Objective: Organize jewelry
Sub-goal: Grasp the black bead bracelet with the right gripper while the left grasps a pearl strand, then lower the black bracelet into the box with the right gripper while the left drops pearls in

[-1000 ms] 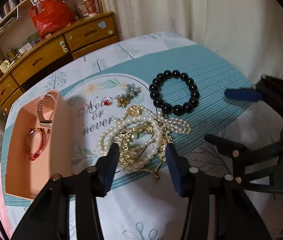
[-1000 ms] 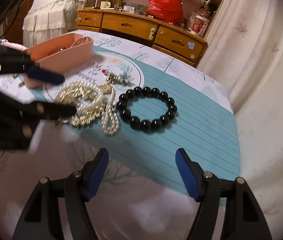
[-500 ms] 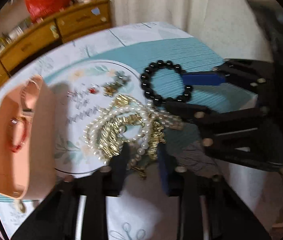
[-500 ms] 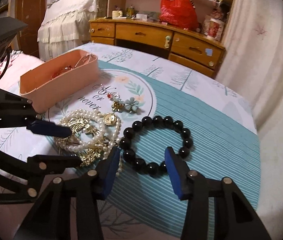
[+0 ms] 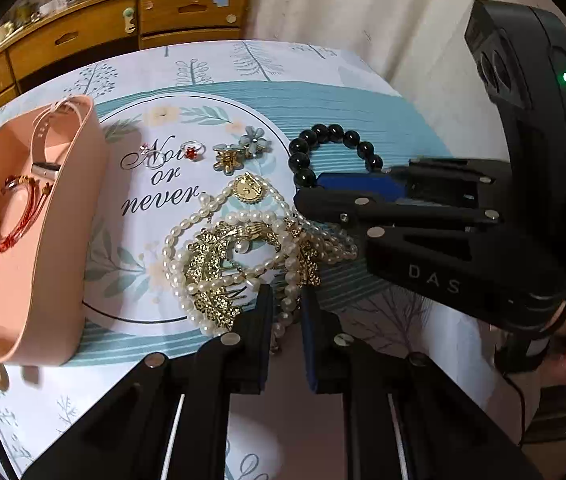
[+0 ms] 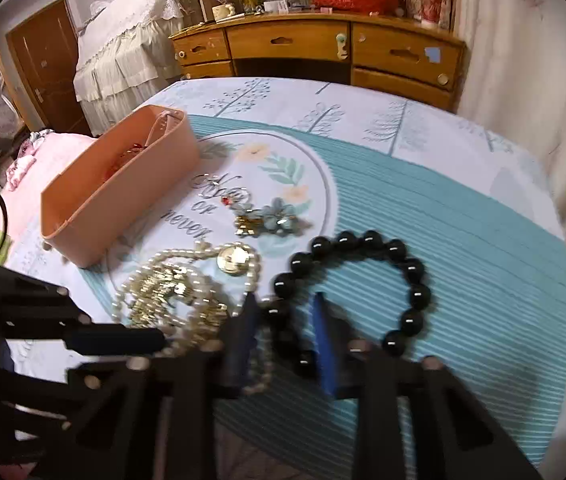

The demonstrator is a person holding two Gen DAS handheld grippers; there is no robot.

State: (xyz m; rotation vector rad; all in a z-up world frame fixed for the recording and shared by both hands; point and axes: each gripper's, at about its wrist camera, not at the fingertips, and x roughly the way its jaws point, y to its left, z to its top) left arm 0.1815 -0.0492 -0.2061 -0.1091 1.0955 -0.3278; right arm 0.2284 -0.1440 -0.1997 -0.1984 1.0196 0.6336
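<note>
- Partly, the black bead bracelet (image 5: 325, 148) is hidden in the left view, because the right gripper (image 5: 363, 192) lies across its near side.
- Blur makes the pearl necklace pile (image 6: 179, 292) hard to make out in the right view.
- One pink box (image 5: 31, 232) stands on the worktop (image 5: 363, 100), left of the loose jewelry, with a red bracelet (image 5: 15, 216) and a pink watch strap (image 5: 49, 132) inside.
- Two small rings (image 5: 193, 151) and two flower brooches (image 5: 243, 150) lie between the box and the black beads.
- One gold comb (image 5: 213, 268) is tangled in the pearls.
- Left gripper (image 5: 286, 320): its fingers are nearly closed, pinching a strand of pearls at the near edge of the pile.
- Right gripper: its fingers (image 6: 325, 340) are a little apart, one on each side of the black beads nearest it; I cannot tell if they press them.
</note>
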